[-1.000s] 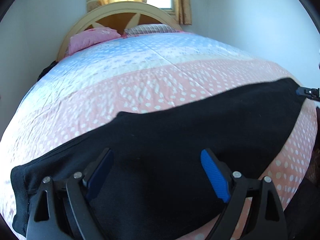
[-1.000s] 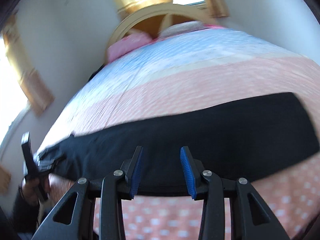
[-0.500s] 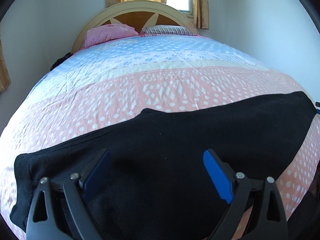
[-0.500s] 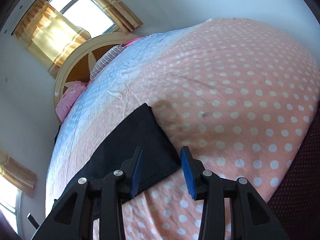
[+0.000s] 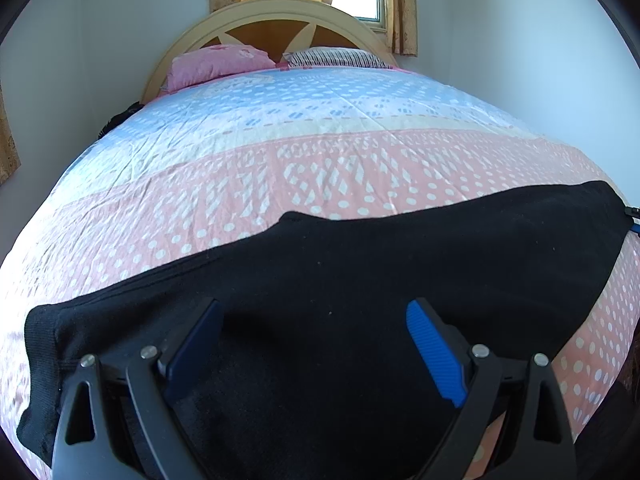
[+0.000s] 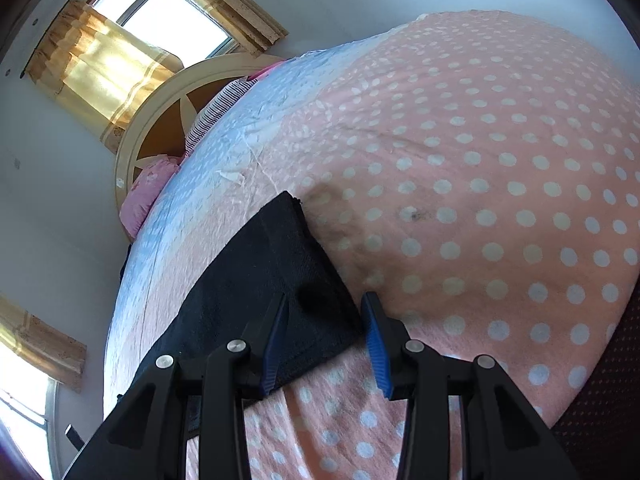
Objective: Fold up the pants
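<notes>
Lying flat across the near end of the bed (image 5: 320,152), the black pants (image 5: 360,280) stretch left to right on the pink dotted bedspread (image 6: 500,200). Left tongs (image 5: 314,344) hover spread wide above the cloth. Right tongs (image 6: 326,340), partly spread, straddle the pants' right near corner without pinching it.

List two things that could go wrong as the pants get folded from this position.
1. The right tool straddles only the corner of the black pants; closing there may pinch the dotted bedspread too.
2. The left tool hangs open over mid-fabric, so lifting one end alone may skew the fold.
</notes>
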`<state>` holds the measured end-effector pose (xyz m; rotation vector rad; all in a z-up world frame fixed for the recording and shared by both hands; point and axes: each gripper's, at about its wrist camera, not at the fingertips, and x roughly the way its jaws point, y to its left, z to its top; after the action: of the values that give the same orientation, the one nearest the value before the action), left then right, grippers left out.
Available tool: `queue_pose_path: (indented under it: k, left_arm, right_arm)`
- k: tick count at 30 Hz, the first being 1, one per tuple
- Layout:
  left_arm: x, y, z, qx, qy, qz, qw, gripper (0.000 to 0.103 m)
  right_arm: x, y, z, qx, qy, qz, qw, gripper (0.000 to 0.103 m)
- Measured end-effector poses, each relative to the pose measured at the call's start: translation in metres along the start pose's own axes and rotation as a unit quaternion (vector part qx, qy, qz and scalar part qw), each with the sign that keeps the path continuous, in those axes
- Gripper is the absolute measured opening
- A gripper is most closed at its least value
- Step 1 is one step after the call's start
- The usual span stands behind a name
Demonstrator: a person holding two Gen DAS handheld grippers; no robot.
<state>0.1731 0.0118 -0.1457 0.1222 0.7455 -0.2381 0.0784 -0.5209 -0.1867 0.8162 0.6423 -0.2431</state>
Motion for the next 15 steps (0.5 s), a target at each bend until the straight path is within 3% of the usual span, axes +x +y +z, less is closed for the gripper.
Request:
queue_pose_path:
  k: [5, 6, 8, 11, 15]
  left_arm:
    - [0.000, -0.001, 0.000, 0.002, 0.001, 0.000, 1.0000, 0.096]
    - [0.001, -0.002, -0.001, 0.003, 0.001, 0.000, 1.0000, 0.096]
    - [0.001, -0.002, 0.000, 0.004, 0.003, 0.000, 1.0000, 0.096]
    - [0.002, -0.002, 0.000, 0.004, 0.005, -0.001, 1.0000, 0.096]
    - [0.000, -0.001, -0.001, 0.002, 0.000, -0.001, 1.0000, 0.096]
  right_arm:
    - [0.002, -0.004, 0.002, 0.002, -0.003, 0.015, 1.000, 0.039]
    - [0.001, -0.003, 0.001, -0.004, -0.004, 0.012, 1.000, 0.037]
    - [-0.001, -0.001, 0.002, -0.007, -0.003, 0.010, 1.000, 0.019]
    - [-0.001, 0.000, 0.002, -0.007, -0.001, 0.027, 1.000, 0.013]
    - [-0.014, 0.023, 0.002, -0.039, -0.028, 0.043, 0.998, 0.011]
